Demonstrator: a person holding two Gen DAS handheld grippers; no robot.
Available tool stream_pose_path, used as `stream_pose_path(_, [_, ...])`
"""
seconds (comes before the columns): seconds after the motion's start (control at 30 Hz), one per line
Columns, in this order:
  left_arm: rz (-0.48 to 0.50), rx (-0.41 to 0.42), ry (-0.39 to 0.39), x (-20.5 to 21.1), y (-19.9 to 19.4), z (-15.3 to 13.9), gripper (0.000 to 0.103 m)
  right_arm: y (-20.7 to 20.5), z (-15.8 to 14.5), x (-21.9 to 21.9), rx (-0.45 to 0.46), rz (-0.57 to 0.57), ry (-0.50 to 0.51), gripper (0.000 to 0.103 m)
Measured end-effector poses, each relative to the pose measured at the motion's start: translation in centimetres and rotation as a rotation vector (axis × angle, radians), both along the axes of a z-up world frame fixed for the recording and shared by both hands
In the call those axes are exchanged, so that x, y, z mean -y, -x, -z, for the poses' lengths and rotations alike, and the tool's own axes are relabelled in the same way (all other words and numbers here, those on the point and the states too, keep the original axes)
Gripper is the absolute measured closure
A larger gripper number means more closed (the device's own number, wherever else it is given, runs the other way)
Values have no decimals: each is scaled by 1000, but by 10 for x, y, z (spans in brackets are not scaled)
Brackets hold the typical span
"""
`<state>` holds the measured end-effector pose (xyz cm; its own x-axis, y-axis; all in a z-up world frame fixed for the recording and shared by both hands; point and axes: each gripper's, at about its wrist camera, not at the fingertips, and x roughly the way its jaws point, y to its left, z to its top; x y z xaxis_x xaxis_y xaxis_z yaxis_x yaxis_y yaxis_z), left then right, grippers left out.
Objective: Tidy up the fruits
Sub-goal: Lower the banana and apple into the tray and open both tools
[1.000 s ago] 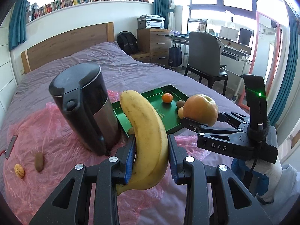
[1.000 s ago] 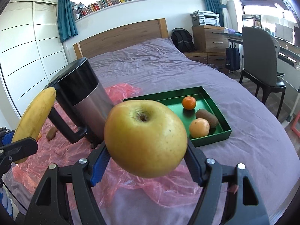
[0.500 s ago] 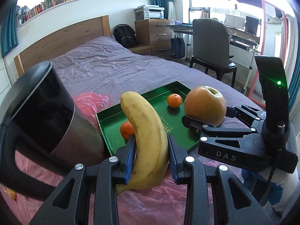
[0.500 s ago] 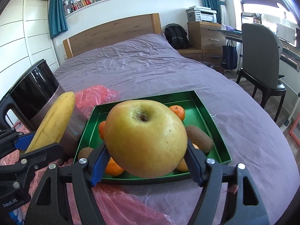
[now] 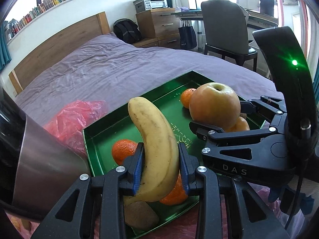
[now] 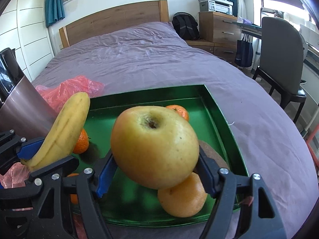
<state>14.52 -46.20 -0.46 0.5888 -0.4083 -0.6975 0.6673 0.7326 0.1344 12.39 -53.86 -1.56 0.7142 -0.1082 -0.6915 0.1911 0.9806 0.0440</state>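
My left gripper (image 5: 160, 148) is shut on a yellow banana (image 5: 155, 149), which stands upright between the blue pads above the near left part of the green tray (image 5: 119, 123). My right gripper (image 6: 154, 159) is shut on a yellow-green apple (image 6: 153, 145) that hangs over the tray's right side, just above an orange (image 6: 182, 197). Whether the apple touches the orange, I cannot tell. In the tray lie tangerines (image 5: 123, 151) (image 6: 177, 111) and kiwis (image 5: 139, 215) (image 6: 213, 155). The right wrist view has the banana (image 6: 65, 131) at its left, and the left wrist view has the apple (image 5: 214, 105) at its right.
A steel and black kettle (image 5: 39, 159) stands close to the tray's left side, on a pink plastic bag (image 5: 75, 115). The tray rests on a purple bedspread (image 6: 151, 55). Beyond the bed's right edge are a chair (image 6: 283, 53) and a desk.
Both grippers have moved forward and down with their fruit, from in front of the tray to over it. The kettle has slid to the left edge of both views. The apple has tilted slightly.
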Motion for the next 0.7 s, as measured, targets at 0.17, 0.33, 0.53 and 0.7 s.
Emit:
stream_pose_path(0.17, [-17,-49,-5,4,-14,18,75,-5,8,1,-9,-5,33,0])
stream_pose_path(0.33, [-27,-50,-20,3,-18,27,73,-9,15,2,-25,-2,27,0])
stream_pose_path(0.53, [-28,-34,-49,3,-16,26,73,-10,15,-1,-37,-1,59,0])
stream_pose_path(0.7, [-16,-9,-73,2,-9,25,69,-9,16,-1,-46,10,65,0])
